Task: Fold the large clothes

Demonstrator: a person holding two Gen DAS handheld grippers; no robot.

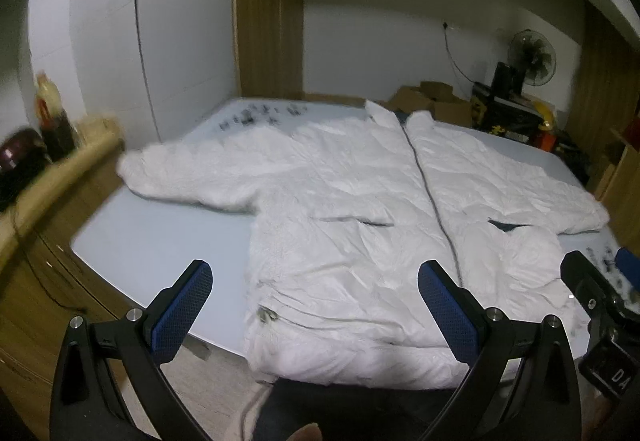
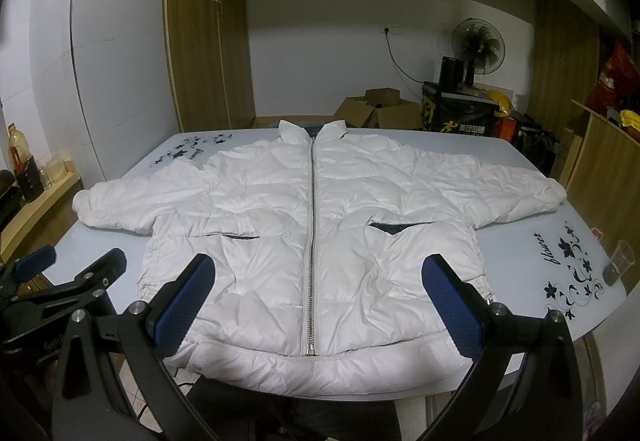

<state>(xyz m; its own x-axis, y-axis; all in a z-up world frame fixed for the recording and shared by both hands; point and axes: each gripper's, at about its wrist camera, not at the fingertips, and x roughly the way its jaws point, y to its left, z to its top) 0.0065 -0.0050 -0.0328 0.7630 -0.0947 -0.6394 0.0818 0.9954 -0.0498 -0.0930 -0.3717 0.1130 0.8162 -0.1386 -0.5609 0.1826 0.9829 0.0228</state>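
Observation:
A white puffer jacket point(image 2: 312, 225) lies face up and zipped on a pale blue table point(image 2: 532, 253), sleeves spread to both sides, hem hanging over the near edge. It also shows in the left wrist view point(image 1: 360, 221). My left gripper point(image 1: 316, 305) is open and empty, above the hem's left part. My right gripper point(image 2: 316, 301) is open and empty, above the hem around the zipper's lower end. The left gripper also shows in the right wrist view point(image 2: 68, 265), and the right gripper shows at the right edge of the left wrist view point(image 1: 596, 281).
A clear plastic cup point(image 2: 618, 265) stands at the table's right edge. A side shelf with bottles point(image 2: 20, 165) is on the left. Cardboard boxes point(image 2: 380, 109), a fan point(image 2: 476, 41) and a wooden cabinet point(image 2: 604, 161) stand behind and to the right.

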